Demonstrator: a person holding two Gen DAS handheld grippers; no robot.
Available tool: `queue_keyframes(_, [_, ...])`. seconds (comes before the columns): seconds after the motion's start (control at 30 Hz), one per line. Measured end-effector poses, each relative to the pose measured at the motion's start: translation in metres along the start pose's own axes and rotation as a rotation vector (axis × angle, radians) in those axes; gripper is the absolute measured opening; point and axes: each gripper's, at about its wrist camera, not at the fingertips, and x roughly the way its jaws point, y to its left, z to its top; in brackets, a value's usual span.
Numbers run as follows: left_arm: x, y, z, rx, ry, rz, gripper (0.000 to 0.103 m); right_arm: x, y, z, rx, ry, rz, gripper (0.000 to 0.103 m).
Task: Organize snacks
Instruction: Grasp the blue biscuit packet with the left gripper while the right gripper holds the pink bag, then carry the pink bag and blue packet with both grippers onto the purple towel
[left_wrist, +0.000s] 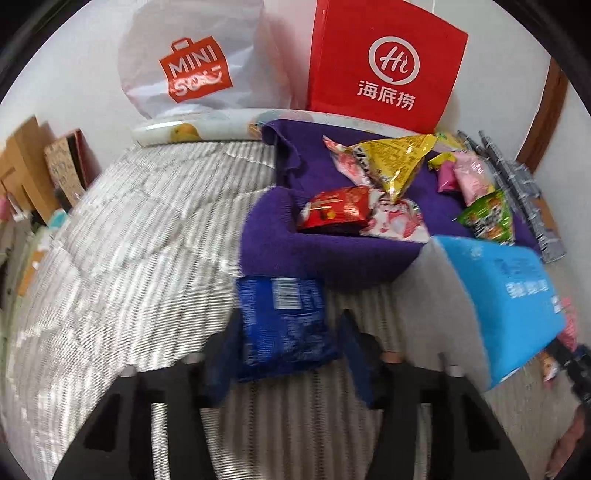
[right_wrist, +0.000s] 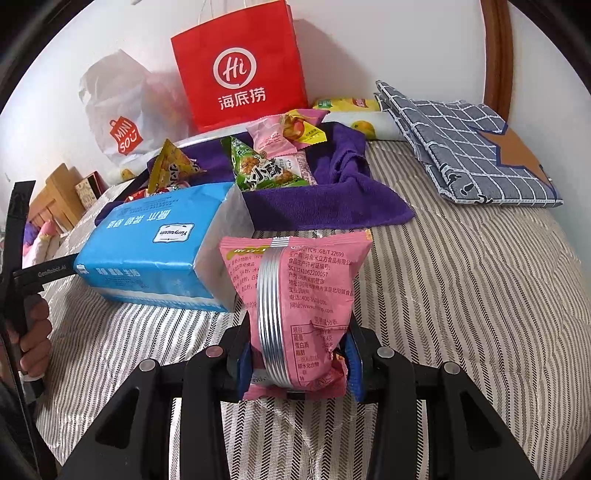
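At the far left of the left wrist view, brown boxes (left_wrist: 27, 162) stand beside a bed whose striped cover (left_wrist: 129, 240) fills the middle ground. Against the wall behind it leans a white Miniso bag (left_wrist: 192, 59), and just right of that a red paper bag (left_wrist: 384, 62). In front of them a purple towel (left_wrist: 325, 258) lies bunched on the cover with loose snacks on it: a red packet (left_wrist: 336, 214), a yellow triangular packet (left_wrist: 399, 162) and a green packet (left_wrist: 487, 218). A dark blue snack packet (left_wrist: 284, 325) sits between the left gripper's (left_wrist: 286, 350) fingers, which stand apart with a gap to the packet on the right side; whether the left pad presses on it cannot be told. Right of it a blue tissue pack (left_wrist: 506, 302) lies tilted at the towel's edge. In the right wrist view, a hand (right_wrist: 35, 336) on a black handle shows at the left edge, then the tissue pack on the cover. The right gripper (right_wrist: 299, 363) is clamped on the lower part of an upright pink snack packet (right_wrist: 306, 299), its blue pads pressing both sides. Further right, a folded blue checked cloth (right_wrist: 465, 144) rests near a wooden frame (right_wrist: 498, 55).
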Motion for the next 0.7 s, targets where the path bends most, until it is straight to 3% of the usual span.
queue_keyframes(0.27, [-0.024,0.002,-0.021,0.055,0.017,-0.108,0.042,0.000,0.000,0.000,-0.001,0.000,-0.001,0.041])
queue_keyframes(0.4, [-0.025,-0.008,-0.030,0.092,0.011,-0.083,0.045,0.000,0.000,0.001,-0.003,0.003,-0.002,0.041])
queue_keyframes(0.7, [-0.023,-0.009,-0.028,0.052,0.007,-0.056,0.044,0.001,0.000,0.001,-0.004,0.007,-0.008,0.041])
